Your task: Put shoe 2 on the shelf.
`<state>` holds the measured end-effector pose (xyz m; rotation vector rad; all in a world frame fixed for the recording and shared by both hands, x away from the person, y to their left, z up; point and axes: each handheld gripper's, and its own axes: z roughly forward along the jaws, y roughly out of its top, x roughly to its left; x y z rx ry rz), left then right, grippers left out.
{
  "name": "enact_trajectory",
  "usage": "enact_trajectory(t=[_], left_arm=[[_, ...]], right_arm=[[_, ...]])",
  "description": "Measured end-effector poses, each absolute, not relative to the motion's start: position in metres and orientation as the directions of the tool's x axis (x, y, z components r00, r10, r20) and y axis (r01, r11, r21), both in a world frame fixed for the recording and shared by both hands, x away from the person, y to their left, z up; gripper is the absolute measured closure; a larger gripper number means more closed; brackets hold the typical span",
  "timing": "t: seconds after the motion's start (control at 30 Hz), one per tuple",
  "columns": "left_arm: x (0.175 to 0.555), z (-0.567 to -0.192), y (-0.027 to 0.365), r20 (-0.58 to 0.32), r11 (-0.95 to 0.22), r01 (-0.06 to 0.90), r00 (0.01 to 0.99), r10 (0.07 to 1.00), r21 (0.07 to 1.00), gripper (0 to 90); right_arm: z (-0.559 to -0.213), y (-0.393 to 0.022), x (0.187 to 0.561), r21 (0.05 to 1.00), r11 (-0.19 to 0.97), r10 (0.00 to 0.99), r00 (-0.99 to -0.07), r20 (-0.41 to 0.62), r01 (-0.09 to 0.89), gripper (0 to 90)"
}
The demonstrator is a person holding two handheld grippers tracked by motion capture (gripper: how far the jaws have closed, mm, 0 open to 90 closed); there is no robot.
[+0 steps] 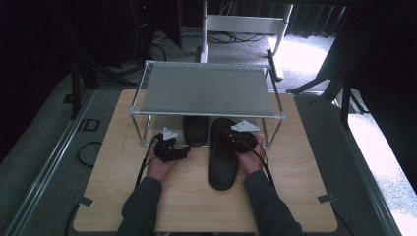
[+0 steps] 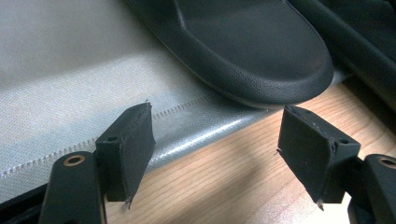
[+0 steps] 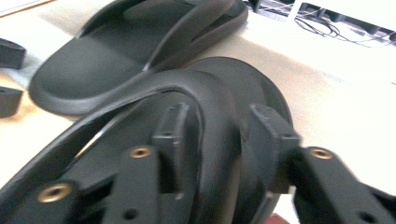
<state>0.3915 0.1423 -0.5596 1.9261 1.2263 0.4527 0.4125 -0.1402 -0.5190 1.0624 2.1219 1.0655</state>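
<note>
Two black slide sandals are being dealt with on a wooden table point(image 1: 113, 196) that carries a metal-framed shoe rack point(image 1: 206, 91) along its far edge. One sandal, the stowed sandal point(image 1: 195, 130), is seen lying on the rack's lower grey shelf point(image 2: 70, 93), its rounded end reaching just past the shelf's near edge. The other, the held sandal point(image 1: 223, 157), lies lengthwise on the table just beside the first, its far end at the shelf and its near end towards the middle of the table. The step in hand is judged to be the stowing of this second sandal beside its mate. The right gripper point(image 3: 217, 135) is closed around the sandal's strap, which is pinched between its jaws. The left gripper point(image 2: 215, 140) is held with its jaws spread and nothing between them, just short of the stowed sandal's end. For the next move, a forward push or a lift along the table onto the shelf is called for, with the strap kept pinched. Both sandals are matt black with a finely pebbled surface, a thick moulded sole and a broad strap; the material is judged to be soft and yielding.
</note>
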Motion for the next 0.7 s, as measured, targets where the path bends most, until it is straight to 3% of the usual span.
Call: enact_trajectory(t=[0.3,0.7], left_arm=[[0.391,-0.56,0.142,-0.109,-0.22,0.594,0.467,0.877,0.774,27.6],[0.391,-0.559,0.141,-0.103,-0.225,0.594,0.466,0.879,0.773,27.5]], right_arm=[[-0.519,-0.148,0.362,0.821,0.419,0.806,-0.576,-0.139,0.388,40.1],[-0.526,-0.153,0.295,0.789,0.444,0.757,-0.648,-0.077,0.425,20.5]])
